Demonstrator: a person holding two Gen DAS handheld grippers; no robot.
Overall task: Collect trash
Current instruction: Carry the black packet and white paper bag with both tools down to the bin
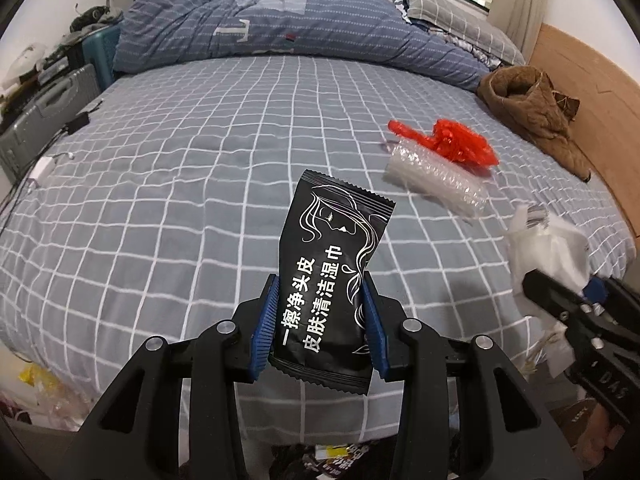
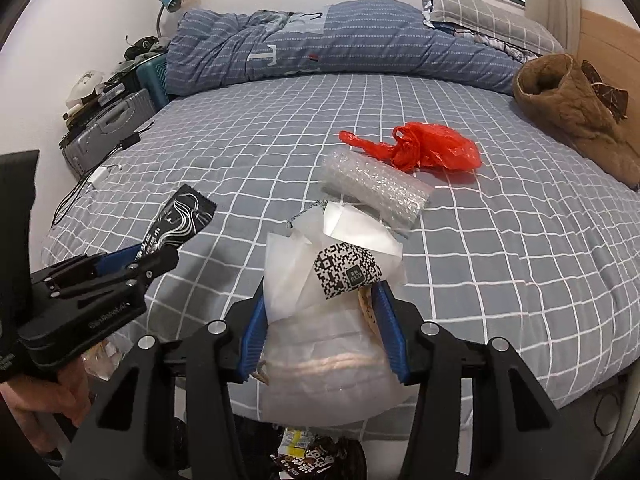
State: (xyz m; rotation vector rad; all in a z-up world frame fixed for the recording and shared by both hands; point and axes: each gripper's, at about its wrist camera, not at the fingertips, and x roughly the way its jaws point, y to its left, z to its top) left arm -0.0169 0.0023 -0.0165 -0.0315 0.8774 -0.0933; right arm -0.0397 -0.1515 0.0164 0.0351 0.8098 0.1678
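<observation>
Left tongs point(image 1: 320, 320) grip black sachet point(image 1: 332, 276) — right tongs point(image 2: 320, 320) clamp white bag point(image 2: 320, 320), perhaps paper.

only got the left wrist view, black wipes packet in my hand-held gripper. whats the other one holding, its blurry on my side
Observer: The right hand-held gripper is shut on a white paper bag; its QR code label shows clearly in the right wrist view.
Operator: anything else in that grip
Observer: A clear plastic bag hangs between the blue pads, below the paper.
Operator: is my packet really clamped
Observer: From the right wrist view, the left hand-held gripper pinches the black wipes packet, which sticks out past the fingertips above the bed.
Operator: whats left on the bed
Observer: The bubble wrap roll lies touching the red plastic bag behind it.
</observation>
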